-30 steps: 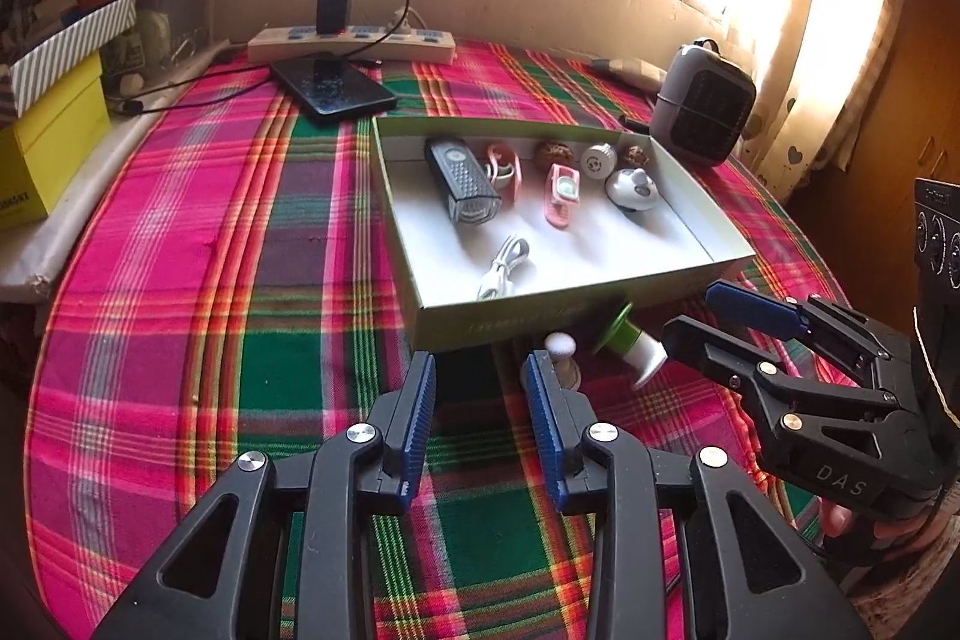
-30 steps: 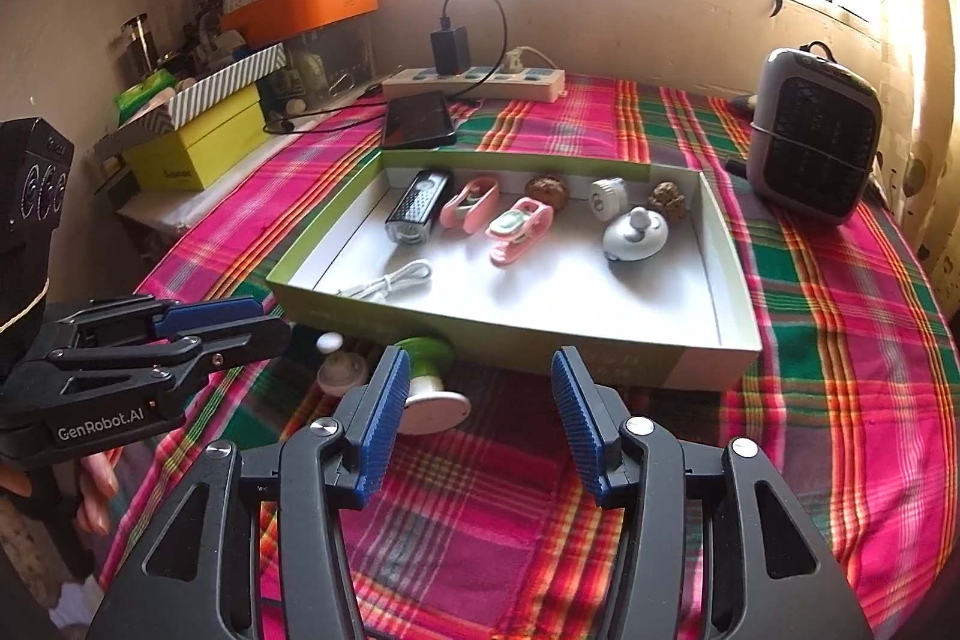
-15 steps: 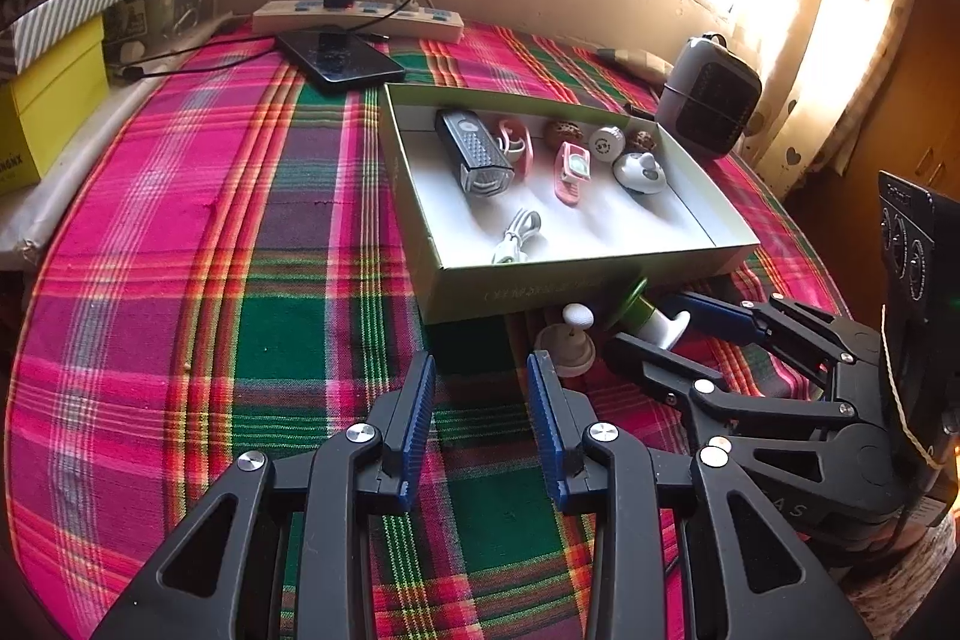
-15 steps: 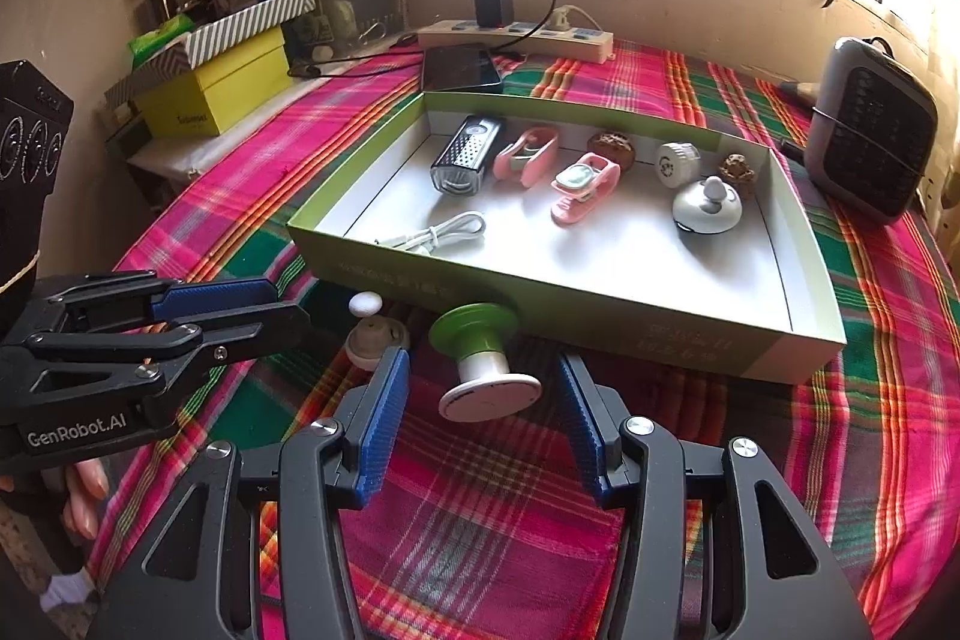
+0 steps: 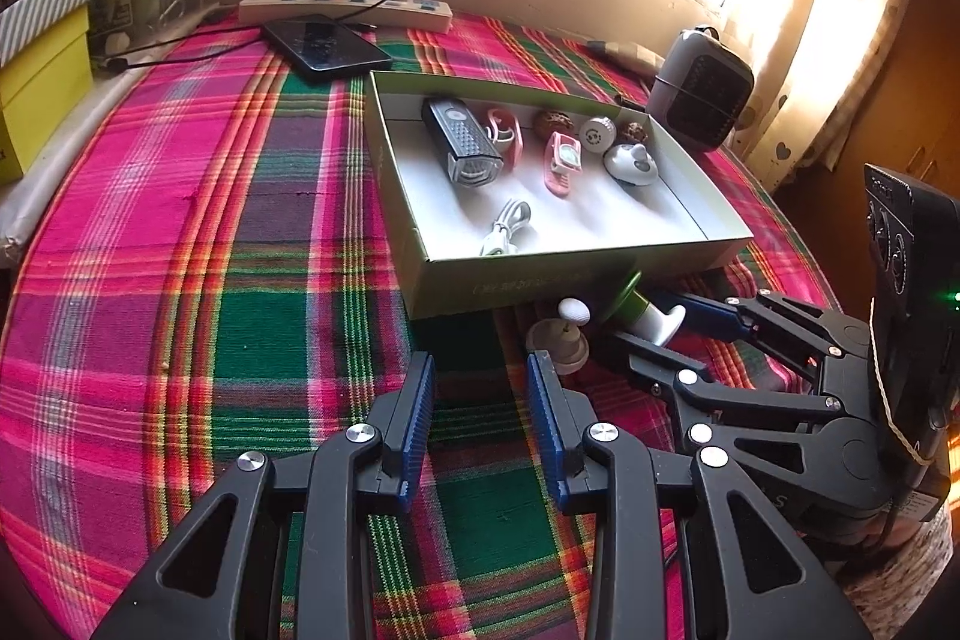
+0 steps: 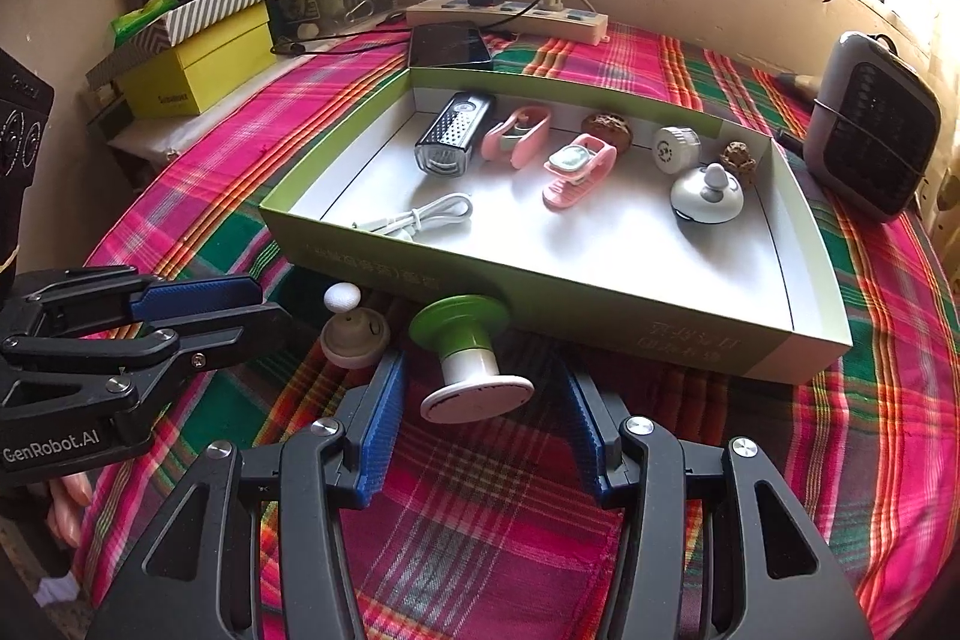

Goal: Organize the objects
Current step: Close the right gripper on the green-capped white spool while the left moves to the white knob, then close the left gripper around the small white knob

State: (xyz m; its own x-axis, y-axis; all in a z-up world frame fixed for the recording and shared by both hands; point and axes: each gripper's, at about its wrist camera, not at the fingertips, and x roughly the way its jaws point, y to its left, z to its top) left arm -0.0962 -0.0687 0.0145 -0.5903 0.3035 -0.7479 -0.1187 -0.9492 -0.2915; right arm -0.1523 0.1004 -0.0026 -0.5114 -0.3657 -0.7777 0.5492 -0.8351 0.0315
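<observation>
My right tongs (image 6: 483,406) sit low over the plaid cloth on the counter (image 5: 198,232), and their jaws have just been closing in. The green-and-white stopper (image 6: 468,358) lies on its side between the blue pads (image 6: 384,418), green cap toward the box and white disc toward me. I see a gap on both sides of it, so the pads are not pressing on it. It rests on the cloth just in front of the near wall of the shallow green box (image 6: 600,316), touching or nearly touching that wall.

Just beside it, to the left in the right wrist view, stands a small beige knob with a white ball top (image 6: 354,325), also on the cloth outside the box.

My left tongs (image 5: 480,394) hover over the cloth with their jaws apart and nothing between them. In the left wrist view the beige knob is just beyond the tip of the right-hand finger.

Inside the box lie a black bike light (image 6: 453,142), a pink clip (image 6: 517,135), a pink clip with a pale face (image 6: 579,169), a white cable (image 6: 420,220), a white round piece with a knob (image 6: 707,199), a small white cylinder (image 6: 675,149) and two brown nut-like pieces at the far wall.

Behind the box a dark phone (image 6: 450,46) lies by a power strip (image 6: 507,17); a grey heater (image 6: 870,124) stands to the right.
</observation>
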